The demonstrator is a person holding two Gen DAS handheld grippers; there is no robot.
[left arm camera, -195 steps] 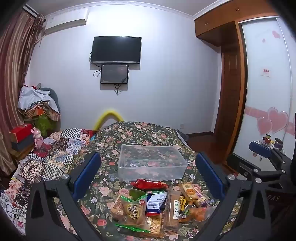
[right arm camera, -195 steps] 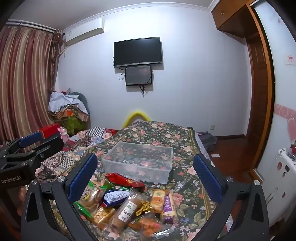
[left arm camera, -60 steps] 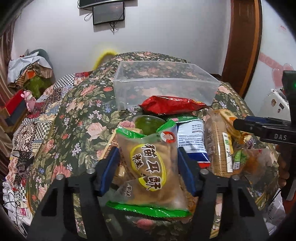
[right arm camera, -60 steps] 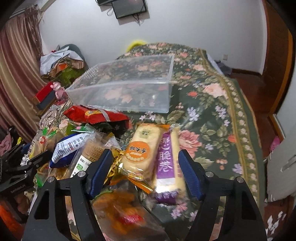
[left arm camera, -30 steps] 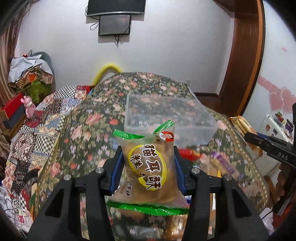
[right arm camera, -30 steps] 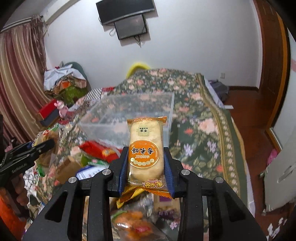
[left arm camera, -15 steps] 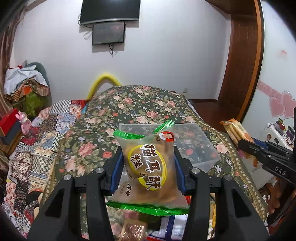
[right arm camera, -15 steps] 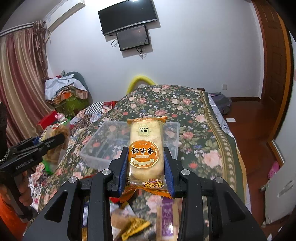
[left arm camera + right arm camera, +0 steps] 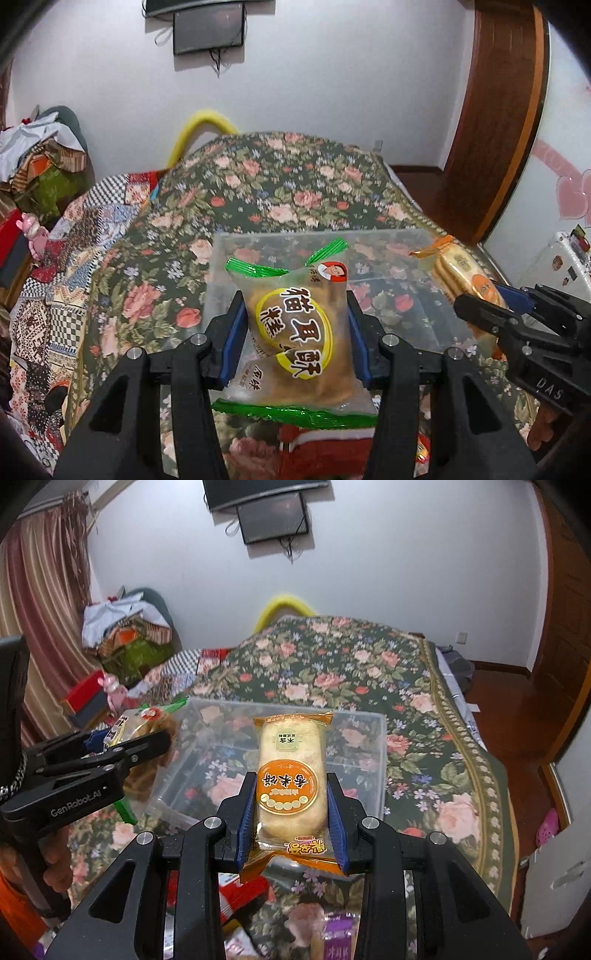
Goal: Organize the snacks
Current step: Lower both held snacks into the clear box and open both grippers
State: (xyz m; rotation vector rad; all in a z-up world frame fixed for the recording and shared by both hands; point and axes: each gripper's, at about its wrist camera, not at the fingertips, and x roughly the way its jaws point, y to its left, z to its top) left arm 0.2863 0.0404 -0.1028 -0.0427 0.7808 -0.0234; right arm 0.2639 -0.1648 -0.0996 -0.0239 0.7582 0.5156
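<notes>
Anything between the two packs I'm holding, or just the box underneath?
In both wrist views nothing sits between the green-edged snack bag and the orange rice cracker pack; behind that gap lies only the clear plastic box, which looks empty.

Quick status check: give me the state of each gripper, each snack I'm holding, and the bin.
left gripper: shut on green-edged snack bag
right gripper: shut on orange rice cracker pack
green-edged snack bag: held above the bin
orange rice cracker pack: held above the bin
clear plastic bin: lidless, no snacks inside
</notes>
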